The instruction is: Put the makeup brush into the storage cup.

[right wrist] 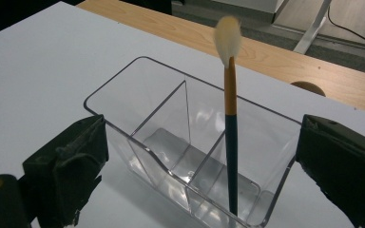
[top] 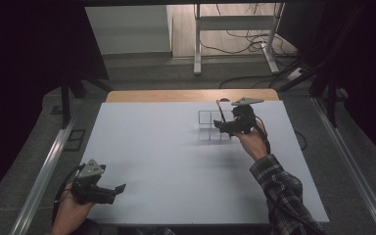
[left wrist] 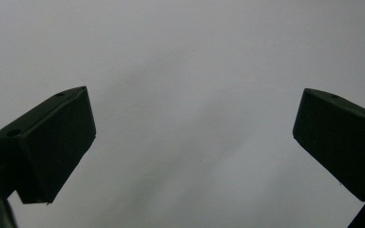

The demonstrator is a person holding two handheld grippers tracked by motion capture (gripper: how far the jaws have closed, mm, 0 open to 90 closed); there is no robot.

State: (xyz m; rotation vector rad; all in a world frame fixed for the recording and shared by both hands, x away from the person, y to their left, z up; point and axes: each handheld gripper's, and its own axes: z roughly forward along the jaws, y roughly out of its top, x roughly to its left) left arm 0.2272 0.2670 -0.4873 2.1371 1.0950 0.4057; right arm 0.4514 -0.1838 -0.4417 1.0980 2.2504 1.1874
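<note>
A clear plastic organizer (right wrist: pixel 147 99) with several compartments stands on the white table, toward the far right (top: pixel 206 125). A brush (right wrist: pixel 231 142) stands upright in its nearest compartment. The handle is dark below and orange above, with a pale bristle tuft on top; in the high view the brush (top: pixel 222 111) leans slightly. My right gripper (right wrist: pixel 203 137) is open, its jaws on either side of the organizer's near end and apart from the brush; the high view shows this gripper (top: pixel 221 127) right beside the organizer. My left gripper (top: pixel 116 192) is open over bare table at the near left (left wrist: pixel 195 123), holding nothing.
The white tabletop (top: pixel 166 147) spreads between both hands. A wooden strip (top: pixel 186 95) with a round cut-out (right wrist: pixel 308 86) runs along the far edge. Beyond it are a white desk frame (top: pixel 198 44) and floor cables (top: pixel 254 41). Metal rails (top: pixel 44 171) flank the table.
</note>
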